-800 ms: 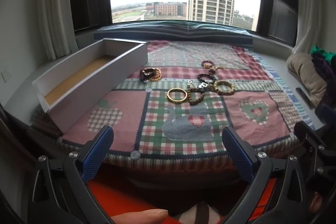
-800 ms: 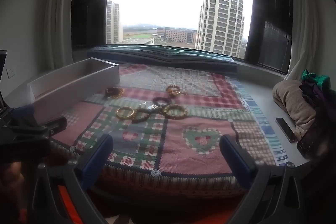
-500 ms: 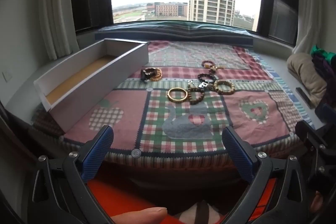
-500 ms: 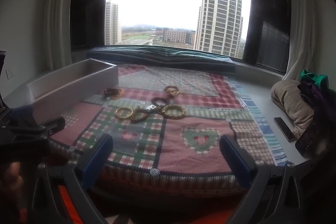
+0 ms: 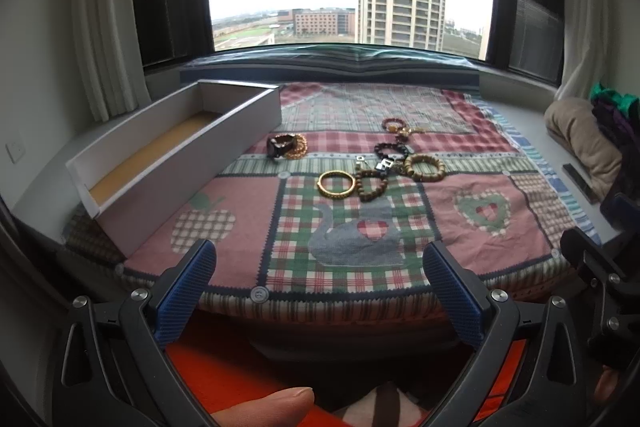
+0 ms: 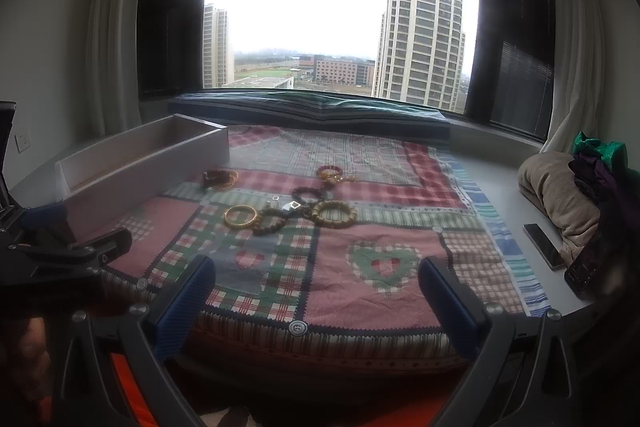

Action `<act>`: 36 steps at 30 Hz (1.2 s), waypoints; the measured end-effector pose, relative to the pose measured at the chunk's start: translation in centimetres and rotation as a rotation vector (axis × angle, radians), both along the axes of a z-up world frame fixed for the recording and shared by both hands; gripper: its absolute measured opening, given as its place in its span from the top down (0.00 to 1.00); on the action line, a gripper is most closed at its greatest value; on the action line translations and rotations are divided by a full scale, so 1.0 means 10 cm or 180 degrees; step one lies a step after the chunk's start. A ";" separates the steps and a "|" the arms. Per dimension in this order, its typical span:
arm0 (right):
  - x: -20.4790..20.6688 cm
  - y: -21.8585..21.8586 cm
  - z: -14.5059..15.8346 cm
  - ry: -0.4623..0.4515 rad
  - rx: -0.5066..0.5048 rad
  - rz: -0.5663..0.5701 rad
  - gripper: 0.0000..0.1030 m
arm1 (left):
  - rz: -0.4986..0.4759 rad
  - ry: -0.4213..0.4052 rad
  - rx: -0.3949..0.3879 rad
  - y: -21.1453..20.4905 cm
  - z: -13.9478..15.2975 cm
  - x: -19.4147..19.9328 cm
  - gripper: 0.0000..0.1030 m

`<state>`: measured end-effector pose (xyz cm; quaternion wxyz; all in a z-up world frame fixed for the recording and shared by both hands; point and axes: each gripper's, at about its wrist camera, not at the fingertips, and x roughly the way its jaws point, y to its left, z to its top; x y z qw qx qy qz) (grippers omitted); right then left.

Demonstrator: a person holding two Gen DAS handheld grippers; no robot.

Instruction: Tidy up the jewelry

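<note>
While both tools, left tool (image 5: 318, 261) and right tool (image 6: 316, 277), hang wide apart and empty, the bracelets (image 5: 362, 165) lie clustered ahead on the quilt (image 5: 460, 211), the long box (image 5: 176, 151) ahead-left.

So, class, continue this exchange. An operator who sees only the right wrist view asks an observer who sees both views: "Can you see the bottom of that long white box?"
Observer: Yes. The left wrist view looks over the near wall of the white box. Its floor is tan, and the part that shows holds no jewelry.
Operator: What is the dark thing nearest the box?
Observer: It is a dark band, lying against a gold beaded bracelet.
Operator: Are the left gripper's fingers apart?
Observer: Yes, the left gripper is open and holds nothing. It is short of the quilt.
</note>
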<state>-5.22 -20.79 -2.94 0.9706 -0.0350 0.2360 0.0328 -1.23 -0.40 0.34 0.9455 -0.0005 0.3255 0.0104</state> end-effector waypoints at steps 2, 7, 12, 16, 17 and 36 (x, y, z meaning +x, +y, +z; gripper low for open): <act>0.00 0.00 0.01 -0.0005 0.0003 -0.0003 0.00 | -0.0017 -0.0042 0.0007 0.00 0.02 -0.02 0.00; 0.00 0.00 0.01 -0.0008 0.0002 0.0001 0.00 | -0.0047 -0.0055 0.0061 -0.02 0.04 -0.04 0.00; 0.00 0.00 0.03 -0.0008 0.0008 0.0010 0.00 | -0.0058 -0.0003 0.0085 -0.07 0.02 -0.03 0.00; -0.01 -0.01 0.03 -0.0009 0.0020 0.0001 0.00 | -0.0012 0.0046 0.0085 -0.03 0.00 -0.02 0.00; 0.00 0.00 0.03 -0.0008 0.0014 0.0005 0.00 | 0.0000 0.0050 0.0088 -0.02 0.00 -0.02 0.00; -0.02 -0.03 0.00 -0.0024 0.0038 -0.0023 0.00 | 0.0038 0.0010 0.0012 0.00 0.01 -0.05 0.00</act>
